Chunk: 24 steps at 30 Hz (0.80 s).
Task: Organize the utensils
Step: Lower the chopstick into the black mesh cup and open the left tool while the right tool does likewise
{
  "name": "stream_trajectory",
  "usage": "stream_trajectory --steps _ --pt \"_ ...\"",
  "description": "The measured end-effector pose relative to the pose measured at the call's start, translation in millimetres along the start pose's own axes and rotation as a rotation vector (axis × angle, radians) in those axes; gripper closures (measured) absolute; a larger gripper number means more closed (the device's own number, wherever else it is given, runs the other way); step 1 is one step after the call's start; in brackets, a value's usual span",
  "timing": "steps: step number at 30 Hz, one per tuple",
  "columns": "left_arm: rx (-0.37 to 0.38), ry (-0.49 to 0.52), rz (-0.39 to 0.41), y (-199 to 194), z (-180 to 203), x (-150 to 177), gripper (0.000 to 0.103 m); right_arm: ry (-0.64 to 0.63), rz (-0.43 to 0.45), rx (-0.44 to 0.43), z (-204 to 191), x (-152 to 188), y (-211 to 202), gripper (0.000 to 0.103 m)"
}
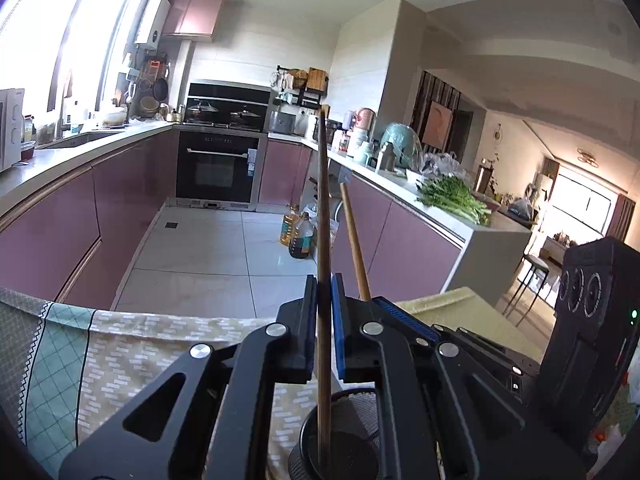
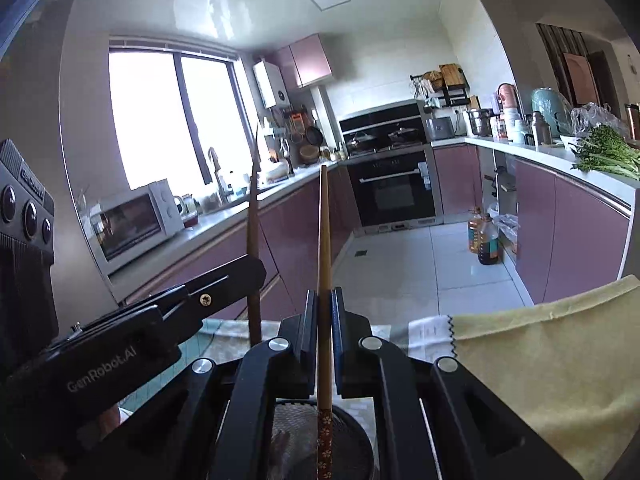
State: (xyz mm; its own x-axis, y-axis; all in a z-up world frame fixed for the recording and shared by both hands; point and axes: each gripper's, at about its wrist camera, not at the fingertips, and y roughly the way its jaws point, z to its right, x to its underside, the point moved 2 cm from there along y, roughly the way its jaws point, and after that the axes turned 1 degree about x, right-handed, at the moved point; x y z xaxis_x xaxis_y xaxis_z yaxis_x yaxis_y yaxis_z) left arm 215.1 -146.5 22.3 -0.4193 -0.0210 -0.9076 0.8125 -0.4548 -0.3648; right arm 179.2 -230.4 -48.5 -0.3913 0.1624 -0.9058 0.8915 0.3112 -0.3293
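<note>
We see both chopsticks standing near upright, lower ends over the mesh holder [image 1: 340, 432] directly beneath the jaws. Left hand-held gripper [image 1: 324, 320] pinches the dark chopstick [image 1: 323, 208]; right hand-held gripper [image 2: 323, 328] pinches the flower-patterned chopstick [image 2: 324, 248]. We judge both equally near; the drop is straight down along each stick. The holder sits on the cloth-covered table [image 1: 132, 344].

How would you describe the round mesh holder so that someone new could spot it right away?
Start at the patterned tablecloth in the foreground. Directly below the left gripper and right gripper stands the holder, a black cup. Its mesh wall and the chopstick lowered into it set it apart.
</note>
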Motion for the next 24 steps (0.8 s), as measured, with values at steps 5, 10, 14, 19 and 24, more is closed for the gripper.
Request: stream_trajectory --steps 5,10,14,19,24 --pt "0.001 0.084 -0.084 0 1 15 0.084 -0.009 -0.088 0.001 2 11 0 0.091" --pt "0.013 0.135 -0.109 -17 -3 17 0.069 -0.011 -0.105 0.02 7 10 -16 0.073" --pt "-0.002 0.166 -0.125 -46 -17 20 0.063 -0.028 -0.086 0.018 4 3 -40 0.062" --pt "0.002 0.163 -0.186 -85 -46 43 0.058 -0.087 -0.105 -0.067 -16 10 -70 0.054" --pt "-0.027 0.145 -0.308 -104 -82 84 0.058 -0.127 -0.219 -0.188 -44 43 -82 0.052"
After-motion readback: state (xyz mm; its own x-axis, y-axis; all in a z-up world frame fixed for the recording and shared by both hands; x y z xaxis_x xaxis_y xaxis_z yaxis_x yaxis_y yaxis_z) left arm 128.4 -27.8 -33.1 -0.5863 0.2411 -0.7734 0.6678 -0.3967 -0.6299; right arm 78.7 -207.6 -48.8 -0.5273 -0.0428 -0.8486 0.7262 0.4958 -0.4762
